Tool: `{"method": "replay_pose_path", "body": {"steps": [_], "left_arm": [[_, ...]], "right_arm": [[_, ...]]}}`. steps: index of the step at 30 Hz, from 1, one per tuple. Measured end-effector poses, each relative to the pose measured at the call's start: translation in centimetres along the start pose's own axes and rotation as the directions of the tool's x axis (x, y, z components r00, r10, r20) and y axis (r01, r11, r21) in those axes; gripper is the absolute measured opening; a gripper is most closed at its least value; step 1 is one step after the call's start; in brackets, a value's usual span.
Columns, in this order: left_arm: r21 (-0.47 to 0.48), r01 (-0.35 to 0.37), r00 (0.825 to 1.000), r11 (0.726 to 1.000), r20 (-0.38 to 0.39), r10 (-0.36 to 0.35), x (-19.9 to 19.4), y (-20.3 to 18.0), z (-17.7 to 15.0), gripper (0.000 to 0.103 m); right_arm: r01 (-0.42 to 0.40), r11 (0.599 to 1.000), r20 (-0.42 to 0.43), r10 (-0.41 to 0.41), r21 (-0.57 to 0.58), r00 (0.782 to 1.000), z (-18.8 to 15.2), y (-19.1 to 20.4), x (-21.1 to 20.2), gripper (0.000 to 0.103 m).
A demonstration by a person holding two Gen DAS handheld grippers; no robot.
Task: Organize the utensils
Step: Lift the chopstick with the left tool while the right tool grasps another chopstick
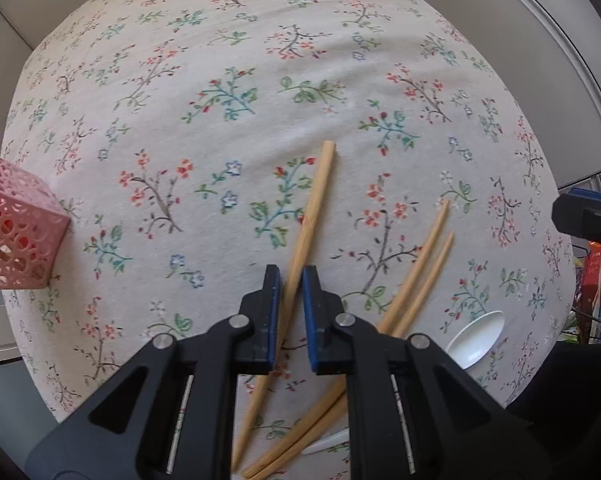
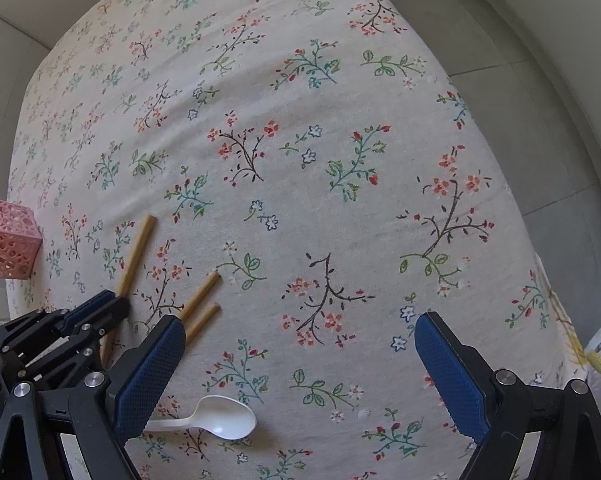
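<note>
Left wrist: floral tablecloth [image 1: 260, 60], pale wall [image 1: 520, 40].

Left gripper [image 1: 291, 280] jaws nearly closed, low; right gripper [image 2: 300, 344] jaws spread wide.
</note>
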State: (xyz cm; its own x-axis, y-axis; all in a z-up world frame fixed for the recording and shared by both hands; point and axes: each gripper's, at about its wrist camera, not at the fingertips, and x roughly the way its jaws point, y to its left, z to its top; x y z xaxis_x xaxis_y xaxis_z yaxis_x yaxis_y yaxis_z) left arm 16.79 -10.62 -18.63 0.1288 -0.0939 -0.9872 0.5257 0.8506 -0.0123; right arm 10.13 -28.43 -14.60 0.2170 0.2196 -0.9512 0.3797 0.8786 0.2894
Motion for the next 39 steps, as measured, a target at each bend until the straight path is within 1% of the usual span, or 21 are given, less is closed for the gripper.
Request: {"method": "replay_pose_path", "body": {"steps": [3,5,6,9,11,12,13,15,16,18,23,24,27,30,32,34,36,37,39], "left_arm": [[-0.037,0.036,0.999,0.999,0.019,-0.035,0.0,1.0,0.6,0.018],[-0.035,0.050,0.998,0.998,0.035,-0.049,0.2,1.1,1.3,0.024],[-0.026,0.047,0.997,0.999,0.057,-0.046,0.3,0.9,1.6,0.027],[-0.009,0.019,0.996,1.000,0.090,-0.018,0.5,0.4,2.4,0.027],[-0.005,0.005,0.996,1.000,0.094,-0.005,0.7,0.1,2.7,0.025],[-0.009,-0.010,0.996,1.000,0.093,0.011,0.8,-0.2,3.0,0.015],[-0.015,-0.028,0.995,1.000,0.093,0.029,0.7,0.0,3.0,0.010],[-0.040,-0.015,0.995,0.999,0.096,0.019,0.6,0.6,3.1,0.010],[-0.052,-0.021,0.994,0.998,0.106,0.027,0.4,1.4,2.9,0.009],[-0.061,-0.027,0.991,0.998,0.128,0.034,-0.6,2.5,2.5,0.009],[-0.100,-0.006,0.984,0.995,0.174,0.023,-3.4,4.0,1.7,0.008],[-0.104,-0.003,0.983,0.995,0.181,0.022,-3.9,4.4,1.4,0.008],[-0.122,0.001,0.980,0.993,0.196,0.023,-5.1,4.8,-0.1,0.008],[-0.138,0.002,0.980,0.990,0.198,0.026,-5.8,5.6,-0.6,0.008],[-0.146,0.001,0.979,0.989,0.201,0.028,-6.3,6.2,-1.4,0.008],[-0.155,0.000,0.979,0.988,0.202,0.031,-6.4,6.8,-1.9,0.008],[-0.166,-0.001,0.979,0.986,0.200,0.035,-6.5,7.4,-2.4,0.008],[-0.170,-0.002,0.979,0.986,0.200,0.036,-6.6,7.6,-2.6,0.008],[-0.172,-0.002,0.979,0.985,0.202,0.037,-6.9,7.9,-2.9,0.008]], "right_arm": [[-0.002,1.000,-0.003,0.002,-0.004,1.000,0.0,0.0,0.1,0.096],[-0.012,1.000,-0.006,0.012,-0.005,1.000,0.0,0.1,0.1,0.096],[-0.011,1.000,-0.006,0.011,-0.005,1.000,0.0,0.1,0.1,0.096],[-0.007,1.000,-0.007,0.007,-0.003,1.000,0.0,0.1,0.1,0.096],[-0.005,1.000,-0.013,0.005,-0.006,1.000,0.1,0.2,0.3,0.096],[-0.002,1.000,-0.017,0.002,-0.008,1.000,0.1,0.4,0.4,0.096],[0.000,1.000,-0.020,-0.001,-0.010,1.000,0.0,0.5,0.5,0.096],[0.001,1.000,-0.027,-0.001,-0.012,1.000,0.1,0.9,0.7,0.096],[-0.001,1.000,-0.032,0.001,-0.012,0.999,0.2,1.2,0.9,0.096],[-0.016,1.000,-0.041,0.016,-0.019,0.999,0.2,2.1,1.1,0.096],[-0.047,0.998,-0.075,0.043,-0.052,0.996,-0.3,4.6,2.1,0.096],[-0.031,0.998,-0.075,0.026,-0.059,0.997,-0.4,5.1,2.4,0.096],[-0.030,0.997,-0.101,0.022,-0.074,0.995,-0.5,6.2,3.7,0.096],[-0.017,0.996,-0.118,0.007,-0.087,0.993,-0.5,6.7,4.9,0.095],[-0.005,0.996,-0.120,-0.006,-0.091,0.993,-0.4,6.8,5.7,0.087],[-0.011,0.997,-0.131,0.001,-0.077,0.991,-0.3,6.8,6.5,0.080],[-0.006,0.997,-0.096,-0.002,-0.079,0.995,-0.2,7.1,6.4,0.070],[0.003,0.996,-0.090,-0.011,-0.094,0.996,-0.2,7.5,6.5,0.066],[0.055,0.991,-0.060,-0.063,-0.126,0.996,-0.3,8.4,6.6,0.059]]}}
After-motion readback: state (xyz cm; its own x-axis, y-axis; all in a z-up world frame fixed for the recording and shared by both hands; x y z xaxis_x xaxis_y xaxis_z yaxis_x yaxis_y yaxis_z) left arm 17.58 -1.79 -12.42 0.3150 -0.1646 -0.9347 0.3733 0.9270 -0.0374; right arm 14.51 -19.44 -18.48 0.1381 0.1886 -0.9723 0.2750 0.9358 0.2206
